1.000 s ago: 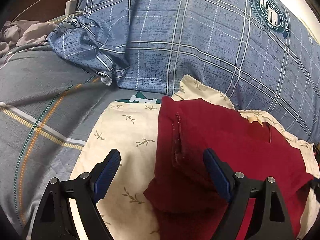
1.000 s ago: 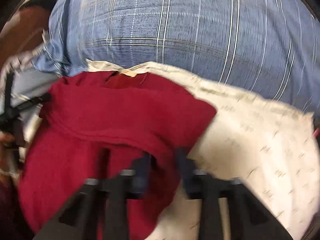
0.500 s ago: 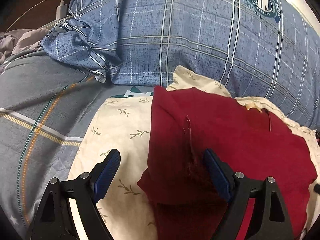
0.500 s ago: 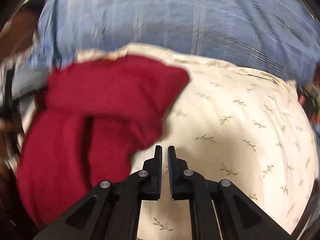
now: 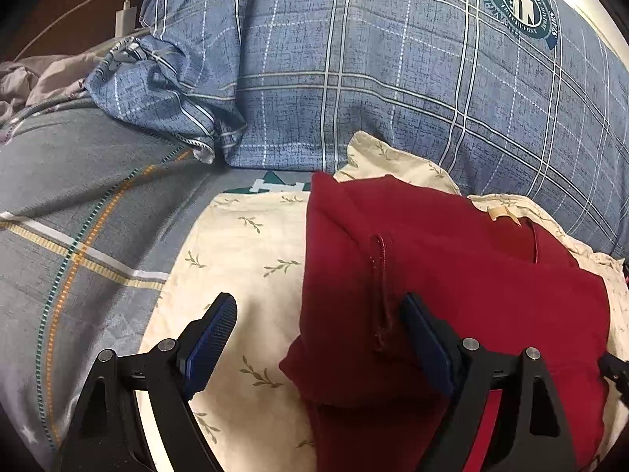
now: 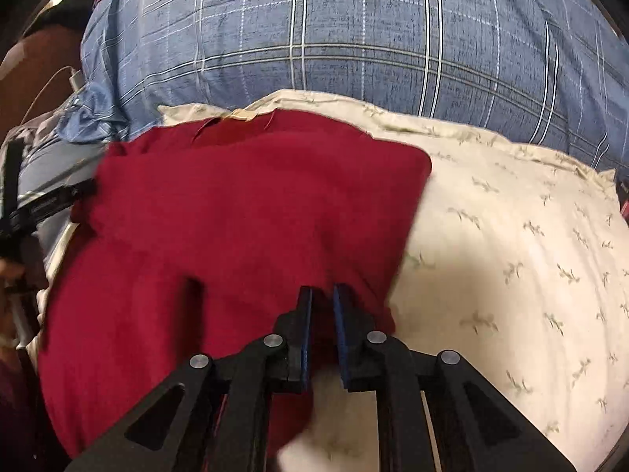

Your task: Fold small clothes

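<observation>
A dark red garment (image 5: 452,275) lies partly folded on a cream leaf-print pillow (image 5: 243,259). Its left part is folded over, with a seam running down the fold. My left gripper (image 5: 318,326) is open and empty, its right finger over the red fold and its left finger over the cream pillow. In the right wrist view the red garment (image 6: 243,212) covers the pillow's left half (image 6: 511,259). My right gripper (image 6: 323,306) is nearly shut, with a narrow gap, over the garment's lower right edge. Red cloth shows between its fingers; whether it is pinched is unclear.
A big blue plaid pillow (image 5: 393,70) rises behind the cream pillow and shows in the right wrist view (image 6: 334,31). A grey striped bedsheet (image 5: 86,212) spreads to the left. A white charger and cable (image 5: 124,15) lie at the far left.
My right gripper closed, swung right off the garment, then came back left over its lower right edge. The right side of the garment now lies folded in. My left gripper stayed open and barely moved.
</observation>
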